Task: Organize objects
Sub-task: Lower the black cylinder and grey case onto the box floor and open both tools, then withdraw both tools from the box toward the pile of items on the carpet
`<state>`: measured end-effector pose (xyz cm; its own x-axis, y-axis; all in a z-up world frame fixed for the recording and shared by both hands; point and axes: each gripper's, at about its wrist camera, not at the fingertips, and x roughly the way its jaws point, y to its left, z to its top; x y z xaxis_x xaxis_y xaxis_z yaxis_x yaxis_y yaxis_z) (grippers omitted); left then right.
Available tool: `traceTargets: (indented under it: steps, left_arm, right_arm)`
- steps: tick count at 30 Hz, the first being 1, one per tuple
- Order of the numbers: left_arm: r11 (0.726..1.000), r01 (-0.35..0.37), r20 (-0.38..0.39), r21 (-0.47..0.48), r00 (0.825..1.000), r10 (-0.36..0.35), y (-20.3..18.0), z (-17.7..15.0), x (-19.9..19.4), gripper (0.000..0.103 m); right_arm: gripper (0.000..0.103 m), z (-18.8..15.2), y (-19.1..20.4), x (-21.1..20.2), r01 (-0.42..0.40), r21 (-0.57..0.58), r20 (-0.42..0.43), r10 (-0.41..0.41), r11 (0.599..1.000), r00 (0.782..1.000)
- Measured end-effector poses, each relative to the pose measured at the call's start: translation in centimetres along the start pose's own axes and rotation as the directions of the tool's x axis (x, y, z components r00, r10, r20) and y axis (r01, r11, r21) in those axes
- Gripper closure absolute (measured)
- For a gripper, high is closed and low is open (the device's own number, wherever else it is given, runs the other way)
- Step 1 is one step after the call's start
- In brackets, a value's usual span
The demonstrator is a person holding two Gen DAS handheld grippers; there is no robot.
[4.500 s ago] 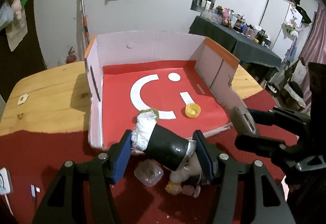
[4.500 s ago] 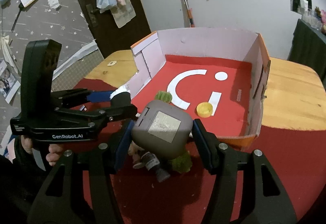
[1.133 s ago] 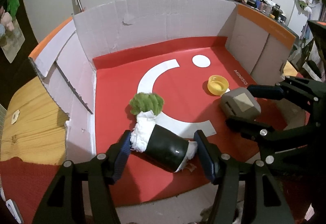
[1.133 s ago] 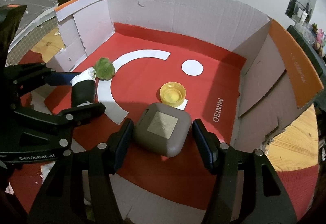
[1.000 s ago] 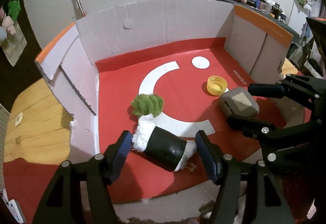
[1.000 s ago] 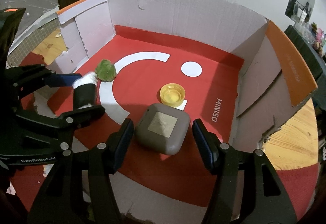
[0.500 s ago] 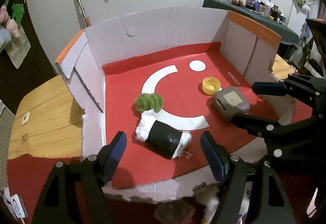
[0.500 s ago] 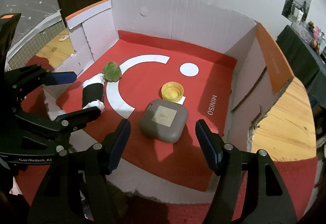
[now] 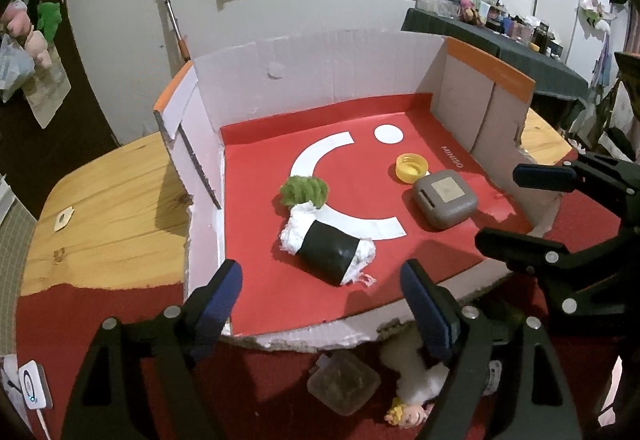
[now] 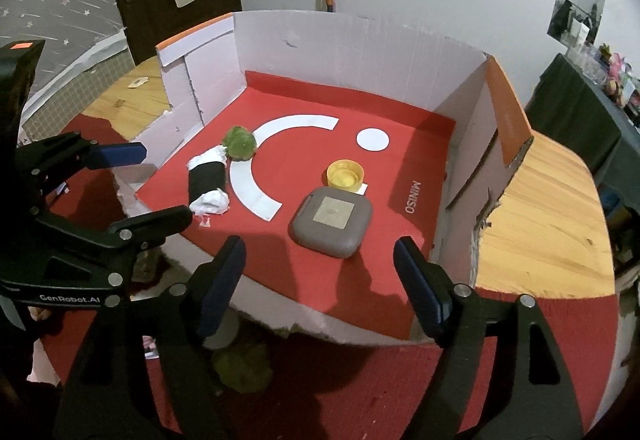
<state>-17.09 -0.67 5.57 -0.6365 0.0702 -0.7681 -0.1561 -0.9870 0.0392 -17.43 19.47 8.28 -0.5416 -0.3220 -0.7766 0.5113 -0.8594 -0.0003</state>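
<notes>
A black-and-white roll toy (image 9: 326, 240) with a green tuft lies on the red floor of the cardboard box (image 9: 304, 68), free of my left gripper (image 9: 324, 304). That gripper hangs over the box's near edge, its jaws opening with nothing between them. A grey square case (image 10: 331, 216) rests in the box beside a yellow cap (image 10: 345, 175). My right gripper (image 10: 320, 280) stands back from the case, its jaws opening and empty. Each gripper shows in the other's view, the right gripper (image 9: 520, 204) and the left gripper (image 10: 156, 184).
Below the box's near edge on the red cloth lie a clear plastic container (image 9: 343, 386), a small doll (image 9: 408, 414) and a green fuzzy thing (image 10: 242, 366). A wooden table (image 9: 104, 200) carries the box. A white device (image 9: 34, 386) sits at the far left.
Both grippers let go, the left of the roll toy and the right of the grey case, then opened wider and drew back and up out of the box. Both objects stay on the box floor.
</notes>
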Motion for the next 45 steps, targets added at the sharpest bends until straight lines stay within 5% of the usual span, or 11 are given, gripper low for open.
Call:
traceTargets:
  steps: [19,45]
  left_arm:
    - [1.000,-0.011,0.016,-0.016,1.000,0.012,-0.4,-1.4,-1.6,0.006]
    - [0.998,0.003,0.008,-0.060,1.000,-0.002,-0.4,-4.4,-3.6,0.005]
  right_arm:
    - [0.017,-1.3,0.5,-1.9,0.006,0.007,0.021,-0.006,1.000,1.000]
    - [0.014,-3.8,1.9,-4.0,-0.001,0.019,0.032,0.001,1.000,0.999]
